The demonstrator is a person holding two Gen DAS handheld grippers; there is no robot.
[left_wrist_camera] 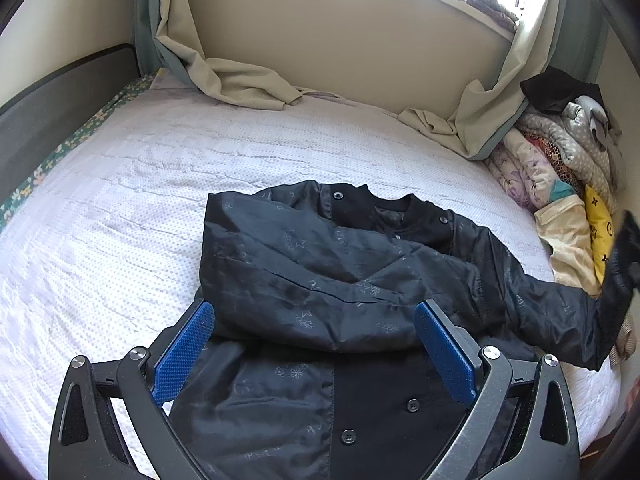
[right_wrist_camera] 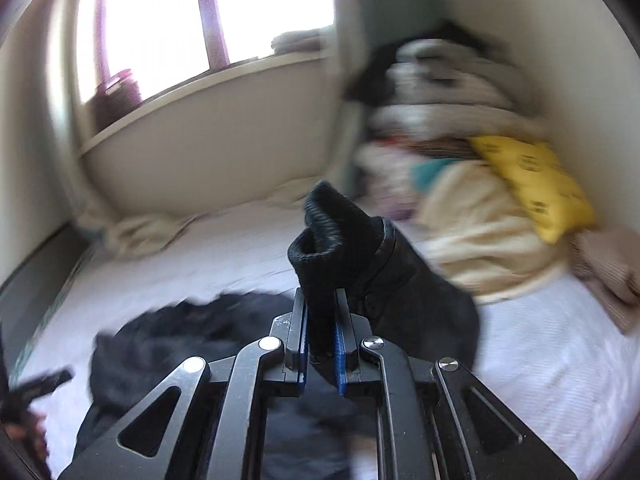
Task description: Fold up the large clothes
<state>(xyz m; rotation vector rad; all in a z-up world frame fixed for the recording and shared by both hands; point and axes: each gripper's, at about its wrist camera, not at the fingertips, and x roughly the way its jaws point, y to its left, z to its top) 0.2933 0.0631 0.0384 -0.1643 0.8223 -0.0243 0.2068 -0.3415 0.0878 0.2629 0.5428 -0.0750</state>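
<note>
A black patterned jacket (left_wrist_camera: 328,264) lies front-up on the white bedspread (left_wrist_camera: 120,200), its left sleeve folded across the chest. My left gripper (left_wrist_camera: 314,312) is open, its blue pads (left_wrist_camera: 184,352) hovering over the jacket's lower part, holding nothing. My right gripper (right_wrist_camera: 320,300) is shut on the ribbed cuff (right_wrist_camera: 332,240) of the jacket's right sleeve and lifts it above the bed. That raised sleeve (left_wrist_camera: 560,312) stretches to the right edge of the left wrist view. The right wrist view is blurred by motion.
A pile of folded bedding and clothes (left_wrist_camera: 560,168) with a yellow pillow (right_wrist_camera: 532,176) sits at the bed's right end. Beige curtains (left_wrist_camera: 224,76) drape onto the bed under the window wall. A dark headboard (left_wrist_camera: 48,108) runs along the left.
</note>
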